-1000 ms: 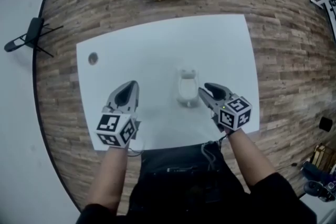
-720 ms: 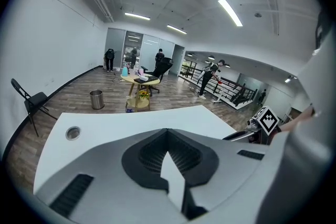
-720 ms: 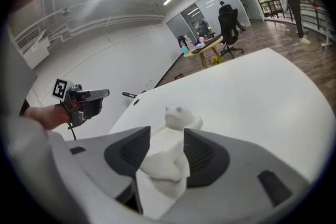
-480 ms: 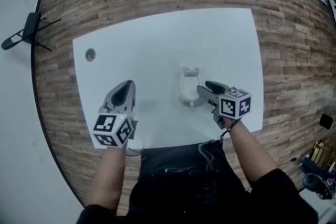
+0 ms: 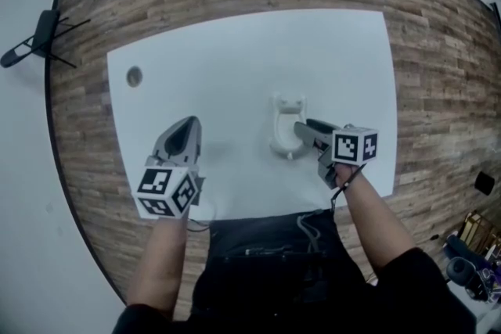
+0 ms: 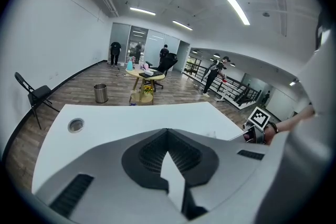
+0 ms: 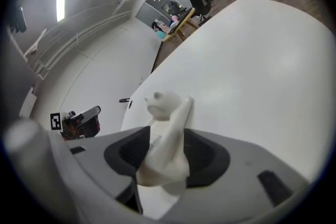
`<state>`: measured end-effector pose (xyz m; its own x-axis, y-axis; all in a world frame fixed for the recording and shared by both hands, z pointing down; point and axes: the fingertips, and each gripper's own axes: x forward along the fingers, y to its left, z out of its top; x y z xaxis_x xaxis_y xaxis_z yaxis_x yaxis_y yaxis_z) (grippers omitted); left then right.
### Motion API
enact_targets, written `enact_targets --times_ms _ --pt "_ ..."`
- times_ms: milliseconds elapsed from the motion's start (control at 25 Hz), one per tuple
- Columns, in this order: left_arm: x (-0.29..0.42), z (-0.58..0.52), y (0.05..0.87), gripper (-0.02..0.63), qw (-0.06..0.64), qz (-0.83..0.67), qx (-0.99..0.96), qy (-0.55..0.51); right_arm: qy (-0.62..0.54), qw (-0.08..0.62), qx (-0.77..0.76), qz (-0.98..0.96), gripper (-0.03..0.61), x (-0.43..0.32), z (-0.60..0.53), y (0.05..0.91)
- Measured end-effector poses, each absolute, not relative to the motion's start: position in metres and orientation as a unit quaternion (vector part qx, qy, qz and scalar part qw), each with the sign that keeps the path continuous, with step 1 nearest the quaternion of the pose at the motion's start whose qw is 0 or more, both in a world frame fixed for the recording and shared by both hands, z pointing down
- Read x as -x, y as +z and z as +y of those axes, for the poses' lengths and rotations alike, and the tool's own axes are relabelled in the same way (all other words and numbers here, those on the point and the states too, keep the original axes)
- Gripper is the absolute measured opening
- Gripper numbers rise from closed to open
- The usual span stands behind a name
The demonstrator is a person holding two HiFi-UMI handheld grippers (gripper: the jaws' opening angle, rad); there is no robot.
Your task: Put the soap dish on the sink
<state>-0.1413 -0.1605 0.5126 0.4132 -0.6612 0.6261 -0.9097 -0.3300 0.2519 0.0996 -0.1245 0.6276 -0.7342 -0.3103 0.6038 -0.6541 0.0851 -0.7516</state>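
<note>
The soap dish (image 5: 284, 123) stands on the table (image 5: 235, 51) right of middle — round hole (image 5: 134, 77) far-left.

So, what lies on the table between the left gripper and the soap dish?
Nothing: in the head view the white table is bare between the left gripper and the soap dish.

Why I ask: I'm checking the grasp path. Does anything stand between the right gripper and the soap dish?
Nothing visible does. The soap dish lies on the white table, between the jaws of the right gripper, which have just been opening and stand apart around it.
</note>
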Motion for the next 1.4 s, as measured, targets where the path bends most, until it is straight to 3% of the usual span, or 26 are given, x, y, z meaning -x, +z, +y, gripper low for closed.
enact_targets --times_ms 600,1040,1400 --pt "0.14 -0.166 0.523 -0.011 0.303 -0.494 -0.784 0.221 0.657 0.121 -0.277 -0.691 0.209 -0.082 -0.131 0.64" --pt "0.143 -0.165 0.519 -0.011 0.303 -0.497 -0.783 0.219 0.668 0.089 -0.265 -0.69 0.146 -0.069 -0.129 0.632" --pt "0.147 -0.154 0.509 -0.011 0.294 -0.503 -0.785 0.212 0.672 0.069 -0.294 -0.676 0.133 -0.085 -0.124 0.629"
